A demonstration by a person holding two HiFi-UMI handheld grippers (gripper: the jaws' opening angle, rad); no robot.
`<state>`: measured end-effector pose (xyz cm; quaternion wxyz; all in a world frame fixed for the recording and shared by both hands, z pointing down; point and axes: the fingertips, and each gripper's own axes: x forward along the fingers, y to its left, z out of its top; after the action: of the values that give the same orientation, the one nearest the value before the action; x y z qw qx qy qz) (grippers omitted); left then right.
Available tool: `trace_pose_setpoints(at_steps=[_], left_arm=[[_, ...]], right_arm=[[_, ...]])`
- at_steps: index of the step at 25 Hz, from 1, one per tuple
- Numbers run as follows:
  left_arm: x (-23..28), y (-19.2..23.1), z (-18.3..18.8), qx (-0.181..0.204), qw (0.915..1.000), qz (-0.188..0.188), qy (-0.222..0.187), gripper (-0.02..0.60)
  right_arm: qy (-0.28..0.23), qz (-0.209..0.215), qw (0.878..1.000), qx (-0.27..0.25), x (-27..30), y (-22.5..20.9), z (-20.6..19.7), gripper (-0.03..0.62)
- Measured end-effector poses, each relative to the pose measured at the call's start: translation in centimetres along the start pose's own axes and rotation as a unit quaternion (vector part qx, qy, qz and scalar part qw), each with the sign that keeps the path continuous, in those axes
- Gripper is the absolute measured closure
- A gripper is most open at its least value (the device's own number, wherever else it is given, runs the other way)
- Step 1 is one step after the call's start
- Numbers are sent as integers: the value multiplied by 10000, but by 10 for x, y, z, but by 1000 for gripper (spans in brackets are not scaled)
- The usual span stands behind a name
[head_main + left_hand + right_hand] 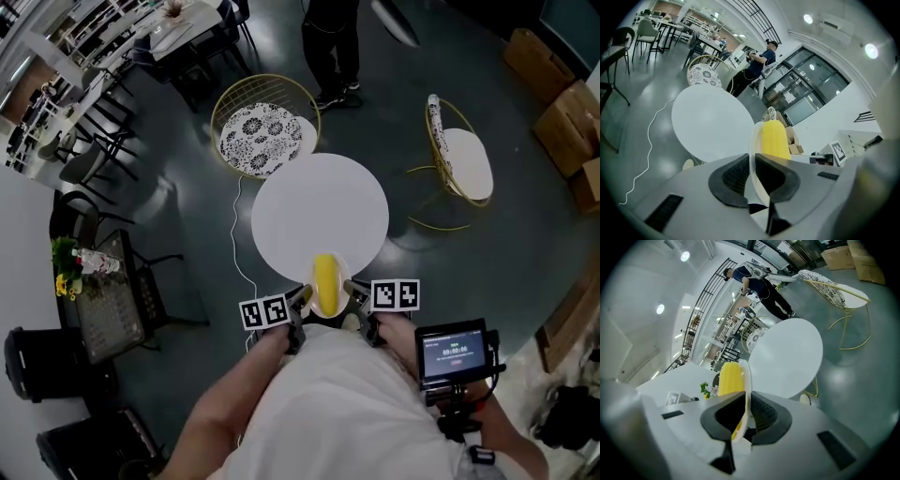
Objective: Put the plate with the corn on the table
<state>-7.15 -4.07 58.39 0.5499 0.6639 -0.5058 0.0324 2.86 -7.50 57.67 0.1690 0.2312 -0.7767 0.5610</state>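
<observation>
A small white plate (334, 305) carries a yellow corn cob (324, 276) and hangs at the near edge of the round white table (319, 208). My left gripper (302, 302) is shut on the plate's left rim and my right gripper (353, 294) is shut on its right rim. In the left gripper view the plate's rim (752, 164) runs edge-on between the dark pads, the corn (774, 139) just behind it. The right gripper view shows the rim (746, 397) clamped likewise, with the corn (731, 378) on its left.
Two gold wire chairs stand beyond the table, one with a patterned cushion (260, 138) and one with a white seat (466, 161). A person (334, 47) stands at the far side. A white cable (238, 234) trails on the floor. Cardboard boxes (565, 122) sit at the right.
</observation>
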Motion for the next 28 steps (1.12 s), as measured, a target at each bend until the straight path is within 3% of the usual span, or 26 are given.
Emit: trace_pose_setpoints(at_steps=[28], left_arm=[[64, 53, 80, -21, 9984, -73, 563, 538]], right_arm=[[338, -566, 9977, 184, 77, -34, 70, 548]])
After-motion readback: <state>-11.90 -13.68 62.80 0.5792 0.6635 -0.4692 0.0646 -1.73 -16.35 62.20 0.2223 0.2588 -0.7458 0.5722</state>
